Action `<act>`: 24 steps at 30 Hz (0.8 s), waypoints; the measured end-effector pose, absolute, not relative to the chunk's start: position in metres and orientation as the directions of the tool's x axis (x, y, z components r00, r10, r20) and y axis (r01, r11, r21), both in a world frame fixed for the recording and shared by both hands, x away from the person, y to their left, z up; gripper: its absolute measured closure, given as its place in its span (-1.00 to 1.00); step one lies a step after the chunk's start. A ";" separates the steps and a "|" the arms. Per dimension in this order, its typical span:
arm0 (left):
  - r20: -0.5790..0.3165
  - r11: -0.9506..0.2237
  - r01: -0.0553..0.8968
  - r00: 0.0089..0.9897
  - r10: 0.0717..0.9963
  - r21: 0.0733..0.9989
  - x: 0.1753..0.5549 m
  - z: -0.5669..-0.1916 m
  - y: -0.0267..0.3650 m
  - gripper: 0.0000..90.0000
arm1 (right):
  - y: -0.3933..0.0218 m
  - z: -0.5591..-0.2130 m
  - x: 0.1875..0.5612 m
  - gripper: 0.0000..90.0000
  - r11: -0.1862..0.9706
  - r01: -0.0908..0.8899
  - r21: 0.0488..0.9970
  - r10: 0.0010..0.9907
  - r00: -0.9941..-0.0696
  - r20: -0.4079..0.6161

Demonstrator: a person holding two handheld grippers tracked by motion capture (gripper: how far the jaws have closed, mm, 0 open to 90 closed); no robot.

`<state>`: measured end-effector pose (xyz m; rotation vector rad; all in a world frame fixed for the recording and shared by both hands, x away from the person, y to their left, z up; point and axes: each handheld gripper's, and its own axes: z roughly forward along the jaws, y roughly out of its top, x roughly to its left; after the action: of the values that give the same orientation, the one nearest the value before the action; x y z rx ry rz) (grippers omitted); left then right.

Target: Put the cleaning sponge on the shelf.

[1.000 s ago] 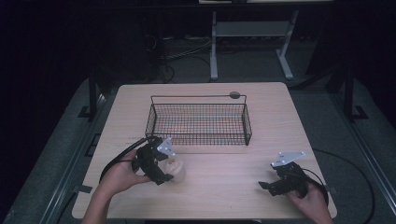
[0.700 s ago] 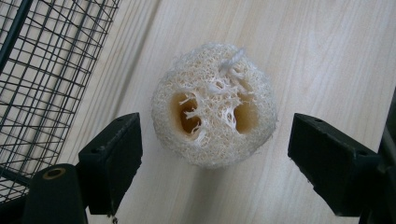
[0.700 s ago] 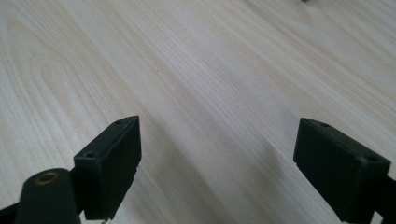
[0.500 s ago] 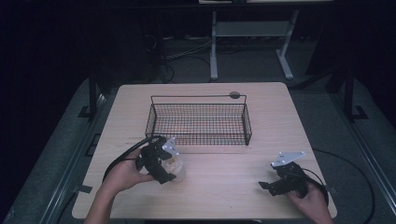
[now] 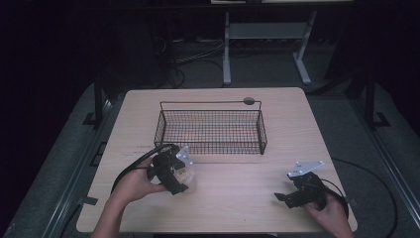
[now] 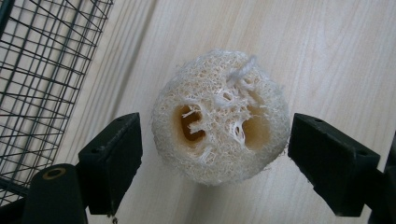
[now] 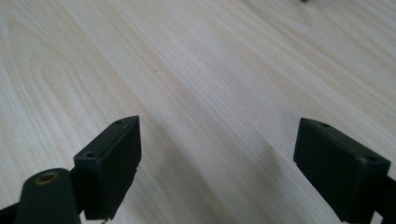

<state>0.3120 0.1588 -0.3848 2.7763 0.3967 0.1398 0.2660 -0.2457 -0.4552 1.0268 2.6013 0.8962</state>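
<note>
The loofah (image 6: pixel 219 116) lay on the bench (image 5: pixel 233 193) directly between the open jaws of the left tool (image 6: pixel 215 154), seen end-on so that its two hollow channels faced the camera and a short white cord loop stuck out of its upper edge. Both jaws stood a little clear of it, one on each flank, with a narrow strip of wood showing on either side; nothing was gripped yet. In the high view the left tool (image 5: pixel 173 173) sat over the pale loofah (image 5: pixel 187 179) just in front of the wire basket (image 5: pixel 213 130), near that basket's front left corner. The basket mesh also ran along the left edge of the left tool's view (image 6: pixel 42 70), so the basket lay close by on that side.

The right tool (image 5: pixel 293 194) rested well apart at the near right part of the bench, jaws wide open over bare wood (image 7: pixel 219 93) and holding nothing.

The left tool was plainly the nearer one. A straight squeeze looked enough to catch the loofah across its round body, and the soft fibre would likely give somewhat under the jaws.
</note>
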 end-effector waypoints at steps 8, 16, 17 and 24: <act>0.041 -0.909 0.260 0.957 0.288 0.324 0.314 -0.390 0.155 -0.62 | -0.246 -0.455 0.266 -0.67 0.572 0.552 0.607 0.676 -0.736 0.033; 0.029 -0.913 0.264 0.958 0.287 0.311 0.317 -0.393 0.154 -0.56 | -0.246 -0.455 0.266 -0.67 0.573 0.552 0.606 0.674 -0.738 0.035; 0.026 -0.914 0.267 0.957 0.288 0.307 0.317 -0.393 0.153 -0.56 | -0.246 -0.455 0.266 -0.67 0.572 0.552 0.606 0.674 -0.738 0.035; 0.018 -0.912 0.263 0.959 0.282 0.314 0.317 -0.393 0.152 -0.43 | -0.247 -0.455 0.266 -0.67 0.570 0.553 0.608 0.675 -0.737 0.037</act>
<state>0.3169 0.1522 -0.3928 2.7979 0.3990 0.0907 0.2660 -0.2467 -0.4550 1.0308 2.6020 0.9039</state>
